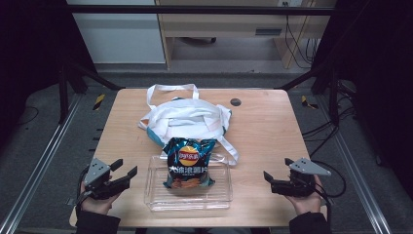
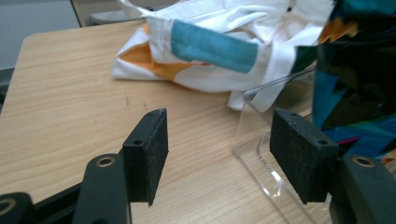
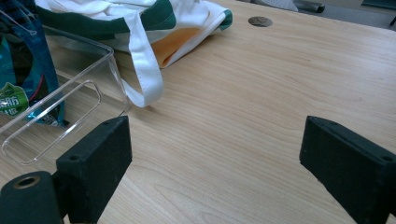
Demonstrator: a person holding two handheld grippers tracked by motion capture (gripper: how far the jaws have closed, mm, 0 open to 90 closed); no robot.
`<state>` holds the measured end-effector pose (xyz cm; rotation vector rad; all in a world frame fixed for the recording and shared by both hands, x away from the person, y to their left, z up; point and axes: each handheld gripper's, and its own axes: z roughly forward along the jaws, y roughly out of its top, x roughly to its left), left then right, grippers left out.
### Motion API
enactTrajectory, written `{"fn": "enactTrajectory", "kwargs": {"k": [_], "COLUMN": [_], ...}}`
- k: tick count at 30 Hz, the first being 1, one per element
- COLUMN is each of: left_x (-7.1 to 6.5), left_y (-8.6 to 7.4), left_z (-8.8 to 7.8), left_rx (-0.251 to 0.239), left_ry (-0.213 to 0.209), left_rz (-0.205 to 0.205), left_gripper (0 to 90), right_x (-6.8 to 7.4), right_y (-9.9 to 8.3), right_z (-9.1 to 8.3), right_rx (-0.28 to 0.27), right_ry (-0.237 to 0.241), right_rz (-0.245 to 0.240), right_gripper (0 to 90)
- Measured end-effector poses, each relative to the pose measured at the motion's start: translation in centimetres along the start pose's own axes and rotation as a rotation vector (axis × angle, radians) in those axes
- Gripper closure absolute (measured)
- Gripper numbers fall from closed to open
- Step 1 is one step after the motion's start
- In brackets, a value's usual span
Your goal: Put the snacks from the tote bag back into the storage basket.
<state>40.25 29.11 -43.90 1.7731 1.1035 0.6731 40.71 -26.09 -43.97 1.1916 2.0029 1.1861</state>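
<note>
Two grippers sat at the near edge of the wooden table [image 1: 272,122], one in each of the person's hands, both empty with jaws spread. Left gripper [image 1: 122,174] was at the table's near-left corner, held by the left hand [image 1: 97,201], jaws pointing right toward the tray, close to its left wall but apart from it — in the left gripper view the left gripper [image 2: 219,149] had bare wood and the tray's clear corner between its pads. Right gripper [image 1: 272,176] was near the right edge, held by the right hand [image 1: 304,200], grey plate on top, jaws pointing left, well apart from the tray; in the right gripper view the right gripper [image 3: 215,163] showed only bare tabletop in the wide gap between its jaws. Clear plastic tray [image 1: 221,195] lay between the grippers at near-centre. Chip bag [image 1: 189,163] — dark blue, red-yellow logo — lay in the tray, its top edge reaching over the far rim toward the cloth. Just beyond, a white tote bag [image 1: 187,117] with teal and orange patches lay crumpled flat, one strap trailing down beside the tray's far-right corner. Small dark round hole cover [image 1: 235,102] sat farther back, right of the tote. Floor, cables and a desk lay beyond the table.
</note>
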Motion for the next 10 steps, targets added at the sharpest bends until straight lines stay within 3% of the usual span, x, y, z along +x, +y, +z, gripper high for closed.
{"fn": "enactTrajectory", "kwargs": {"k": [3,10], "left_x": [0.3,0.65], "left_y": [-0.41,-0.82], "left_z": [0.3,0.72], "left_rx": [0.015,0.033], "left_ry": [0.023,0.027], "left_rz": [0.018,0.039], "left_gripper": [37.2,37.3], "right_x": [0.02,-0.07], "right_y": [-0.05,-0.15], "right_z": [0.04,0.08], "right_rx": [0.001,0.007], "right_ry": [-0.002,-0.007], "right_rz": [0.001,0.0], "right_gripper": [9.4,9.2]}}
